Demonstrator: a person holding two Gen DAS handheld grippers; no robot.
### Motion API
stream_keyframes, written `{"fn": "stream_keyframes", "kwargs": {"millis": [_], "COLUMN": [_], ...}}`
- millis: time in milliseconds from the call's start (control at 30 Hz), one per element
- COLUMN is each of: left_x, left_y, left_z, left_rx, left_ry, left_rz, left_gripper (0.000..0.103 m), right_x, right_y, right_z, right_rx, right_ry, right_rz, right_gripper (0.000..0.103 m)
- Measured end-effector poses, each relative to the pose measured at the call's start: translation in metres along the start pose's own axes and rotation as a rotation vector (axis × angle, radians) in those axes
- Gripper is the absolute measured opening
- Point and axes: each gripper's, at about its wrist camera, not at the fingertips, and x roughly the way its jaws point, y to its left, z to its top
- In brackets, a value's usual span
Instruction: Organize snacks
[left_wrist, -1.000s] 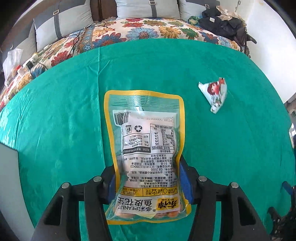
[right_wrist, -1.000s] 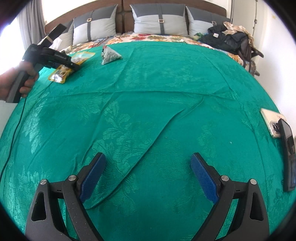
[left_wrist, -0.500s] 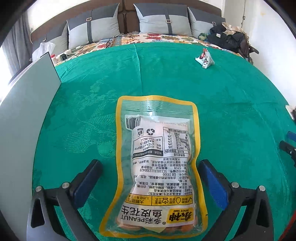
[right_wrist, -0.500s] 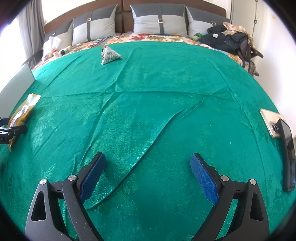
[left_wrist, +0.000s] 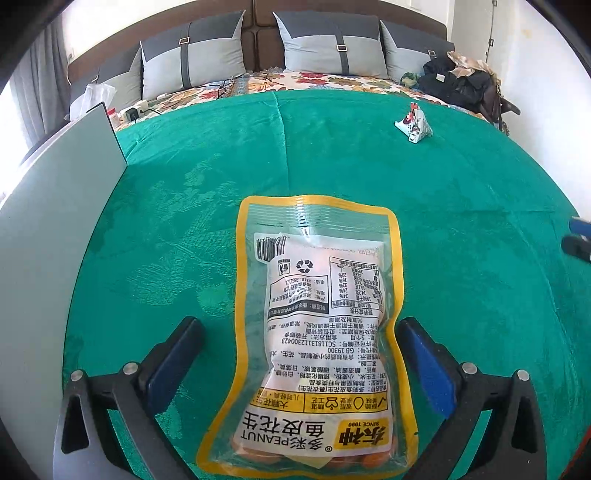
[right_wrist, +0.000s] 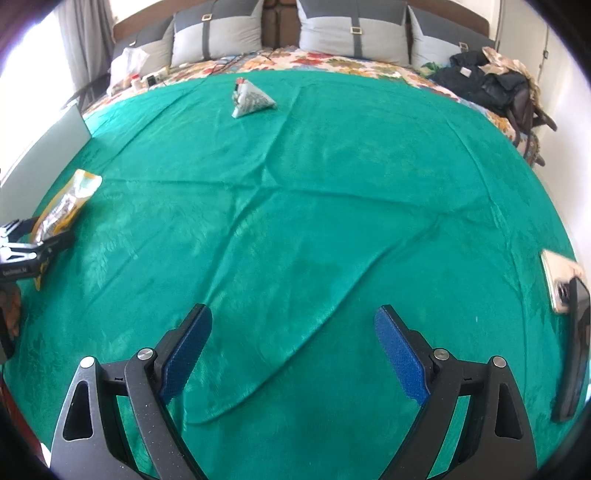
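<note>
Now letting go of the peanut bag (left_wrist: 317, 332): lies flat on the green bedspread (left_wrist: 461, 221) between the wide-spread fingers of the left gripper (left_wrist: 299, 354), just opened, pads clear of both edges. Tilted steeply down over it. Right gripper (right_wrist: 293, 350) also wide and empty, angled down at bare cloth. Next, probably: fetching the triangular snack pack (right_wrist: 251, 99), far ahead of it

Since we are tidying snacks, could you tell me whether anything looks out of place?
Only the small triangular snack packet lies alone far up the green cloth, apart from the peanut bag. Nothing spilled or torn.
</note>
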Motion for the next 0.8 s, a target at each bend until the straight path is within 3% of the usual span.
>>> {"fn": "stream_keyframes", "kwargs": {"millis": [100, 233, 367, 500, 533, 567, 700, 800], "left_x": [0.000, 0.000, 0.000, 0.000, 0.000, 0.000, -0.001, -0.001], "left_y": [0.000, 0.000, 0.000, 0.001, 0.001, 0.001, 0.002, 0.002], "left_z": [0.000, 0.000, 0.000, 0.000, 0.000, 0.000, -0.001, -0.001], "left_rx": [0.000, 0.000, 0.000, 0.000, 0.000, 0.000, 0.000, 0.000], "left_ry": [0.000, 0.000, 0.000, 0.000, 0.000, 0.000, 0.000, 0.000], "left_rz": [0.000, 0.000, 0.000, 0.000, 0.000, 0.000, 0.001, 0.001], "left_gripper": [0.103, 0.103, 0.103, 0.103, 0.103, 0.103, 0.103, 0.103], "right_x": [0.016, 0.086, 0.130, 0.162, 0.166, 0.169, 0.147, 0.107], "right_y": [0.011, 0.027, 0.039, 0.044, 0.043, 0.041, 0.030, 0.029], "right_z": [0.064, 0.134, 0.169, 0.179, 0.180, 0.179, 0.165, 0.150], "right_rx": [-0.039, -0.073, -0.063, -0.065, -0.070, -0.071, -0.045, -0.075], "right_ry": [-0.095, 0.001, 0.009, 0.050, 0.062, 0.085, 0.055, 0.004], "right_rz": [0.040, 0.066, 0.061, 0.017, 0.018, 0.017, 0.060, 0.132], "right_gripper": [0.093, 0.091, 0.091, 0.090, 0.073, 0.044, 0.039, 0.039]}}
